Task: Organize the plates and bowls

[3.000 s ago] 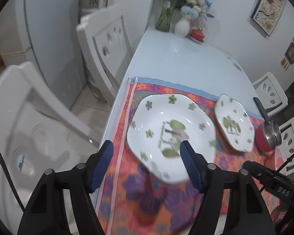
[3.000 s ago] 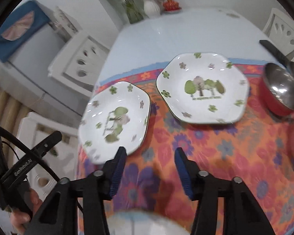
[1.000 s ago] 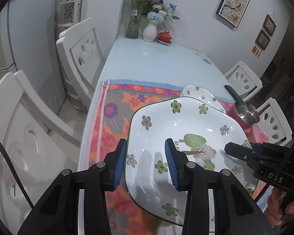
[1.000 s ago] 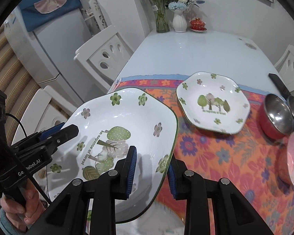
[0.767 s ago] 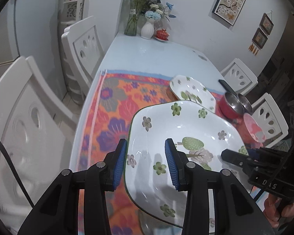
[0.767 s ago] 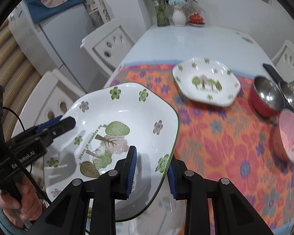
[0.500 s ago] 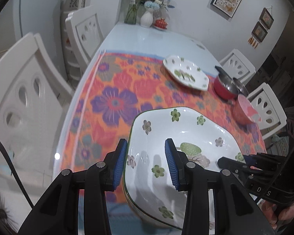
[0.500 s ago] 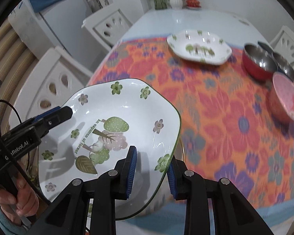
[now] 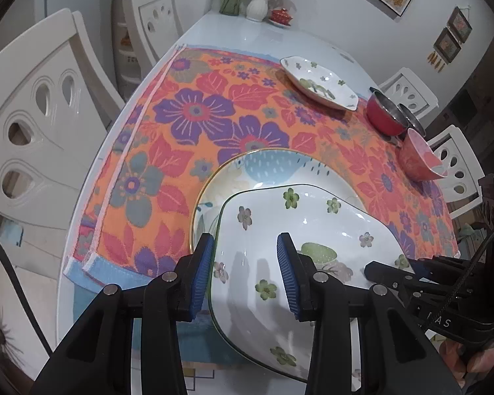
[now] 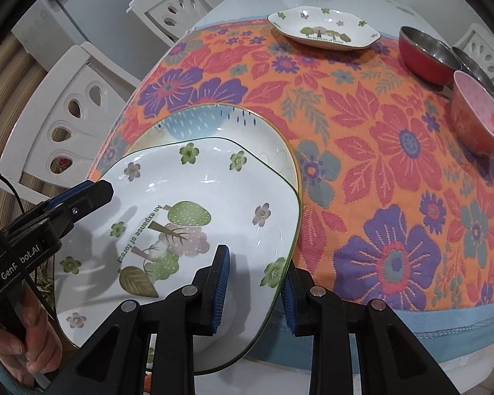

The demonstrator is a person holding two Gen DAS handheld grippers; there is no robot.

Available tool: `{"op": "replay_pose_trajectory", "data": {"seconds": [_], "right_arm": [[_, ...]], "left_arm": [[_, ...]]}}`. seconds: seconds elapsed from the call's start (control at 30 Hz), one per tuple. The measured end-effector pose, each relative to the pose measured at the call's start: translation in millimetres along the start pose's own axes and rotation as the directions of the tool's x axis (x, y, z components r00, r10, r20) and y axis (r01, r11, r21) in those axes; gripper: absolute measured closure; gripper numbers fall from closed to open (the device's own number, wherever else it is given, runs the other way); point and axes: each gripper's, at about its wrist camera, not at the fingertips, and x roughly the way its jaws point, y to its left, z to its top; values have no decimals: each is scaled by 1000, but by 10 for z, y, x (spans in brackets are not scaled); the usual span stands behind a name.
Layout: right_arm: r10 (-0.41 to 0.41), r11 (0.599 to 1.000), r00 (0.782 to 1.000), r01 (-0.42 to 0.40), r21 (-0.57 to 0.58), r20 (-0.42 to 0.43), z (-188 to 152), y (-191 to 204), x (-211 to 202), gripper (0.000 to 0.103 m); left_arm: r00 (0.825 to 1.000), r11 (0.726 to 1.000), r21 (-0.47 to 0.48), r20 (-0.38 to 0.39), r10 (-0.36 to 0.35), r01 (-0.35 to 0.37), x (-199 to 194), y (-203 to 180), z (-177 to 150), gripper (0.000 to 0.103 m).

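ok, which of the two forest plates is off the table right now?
The near forest plate, clamped at its rim by both grippers above the round plate. The far forest plate sits on the cloth.

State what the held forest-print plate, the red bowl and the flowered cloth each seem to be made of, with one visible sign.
Forest-print plate: probably glazed ceramic, given its glossy white surface with sharp glints and printed pattern.
Red bowl: seemingly metal, its inside grey and mirror-like, its outside red-coated.
Flowered cloth: woven fabric, matt, with a visible ribbed weave.

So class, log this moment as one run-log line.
left gripper: shut on plate | right gripper: shut on plate | plate: above round plate | not yet released
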Motion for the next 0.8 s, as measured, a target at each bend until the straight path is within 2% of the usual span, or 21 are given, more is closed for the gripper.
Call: {"op": "replay_pose_trajectory", "data": {"seconds": [0.2, 0.33, 0.67, 0.8], "right_arm": [[-30, 1000, 1000, 30, -10, 9, 81, 44, 54, 75], [-78, 997, 997, 78, -11, 8, 177, 84, 105, 75], [-94, 994, 995, 95, 45, -25, 314, 51, 168, 75], [-106, 994, 994, 106, 34, -4, 358, 63, 39, 75]], "left_arm": [[1000, 1000, -12, -13, 3, -3, 101, 50, 19, 67], [1000, 1000, -8, -30, 7, -7, 197, 81, 72, 67], [1000, 1000, -18, -27, -1, 1, 253, 173, 291, 66], [1000, 1000, -26, -20, -11, 10, 205, 254, 417, 66]]}}
